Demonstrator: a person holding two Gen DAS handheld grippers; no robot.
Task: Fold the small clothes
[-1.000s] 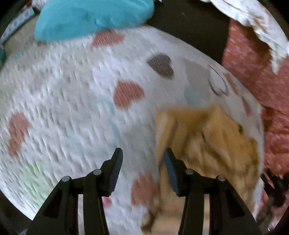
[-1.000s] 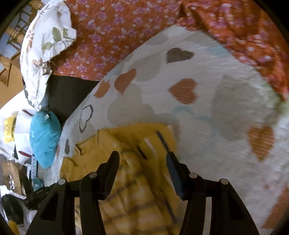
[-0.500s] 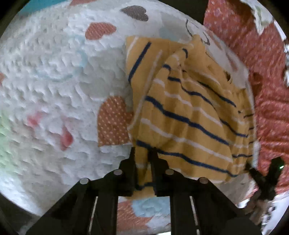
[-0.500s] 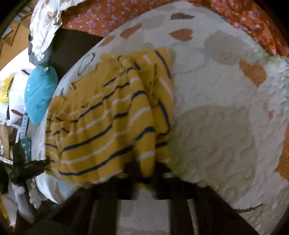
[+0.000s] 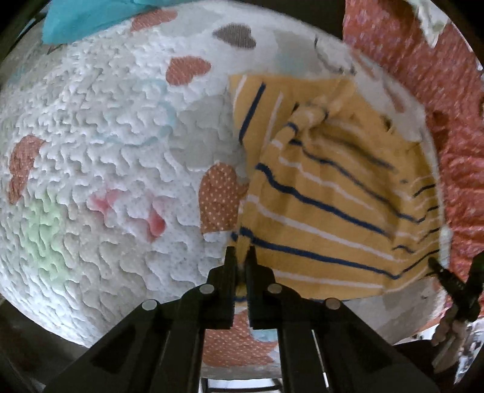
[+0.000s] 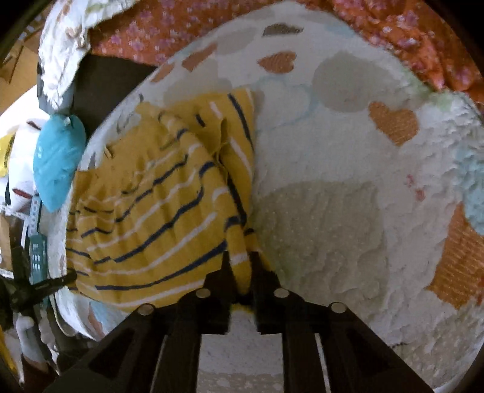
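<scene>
A small yellow garment with navy and white stripes [image 5: 326, 193] lies on a white quilt with heart patches [image 5: 99, 145]. My left gripper [image 5: 241, 257] is shut on the garment's near left corner. The other gripper shows at the right edge of the left wrist view [image 5: 453, 281]. In the right wrist view the garment [image 6: 157, 211] stretches to the left, rumpled at its far end. My right gripper [image 6: 242, 260] is shut on its near right corner. The cloth hangs taut between the two grippers, its far part resting on the quilt [image 6: 348, 211].
An orange floral sheet [image 6: 211, 27] lies beyond the quilt. A teal cushion [image 6: 57, 160] and a white leaf-print pillow [image 6: 66, 45] sit at the left over a dark gap. The left gripper's hand and clutter [image 6: 27, 272] show at the far left.
One second ago both grippers were open above the garment. They closed on its near corners and have since drawn the cloth up and apart, spreading it wider.
</scene>
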